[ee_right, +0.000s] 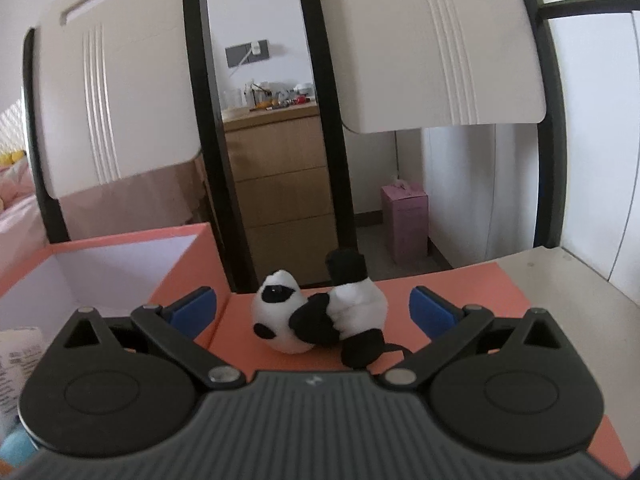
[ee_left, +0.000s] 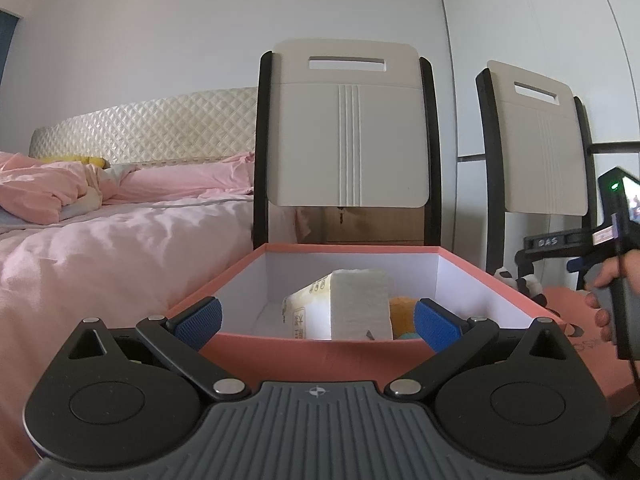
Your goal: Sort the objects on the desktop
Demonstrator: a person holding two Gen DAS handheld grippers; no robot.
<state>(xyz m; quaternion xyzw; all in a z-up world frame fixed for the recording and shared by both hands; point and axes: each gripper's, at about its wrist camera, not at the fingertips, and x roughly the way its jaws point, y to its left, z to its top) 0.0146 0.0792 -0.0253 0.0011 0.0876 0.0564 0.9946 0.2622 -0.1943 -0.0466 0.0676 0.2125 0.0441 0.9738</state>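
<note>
A salmon-pink box (ee_left: 496, 276) with white inner walls stands open in front of my left gripper (ee_left: 318, 326), which is open and empty at the box's near wall. Inside lie a white tissue pack (ee_left: 352, 304) and an orange soft item (ee_left: 402, 314). In the right wrist view a black-and-white plush panda (ee_right: 320, 318) lies on its side on the salmon-pink lid (ee_right: 460, 280). My right gripper (ee_right: 314, 312) is open, with its blue pads on either side of the panda and apart from it. The box (ee_right: 176, 268) stands to the panda's left.
Two white chair backs with black frames (ee_left: 346, 128) (ee_left: 544, 144) stand just behind the box. A bed with pink bedding (ee_left: 112, 232) fills the left. A wooden drawer unit (ee_right: 280, 184) and a pink carton (ee_right: 404, 220) stand beyond the chairs. A hand (ee_left: 608, 280) holds the other gripper at right.
</note>
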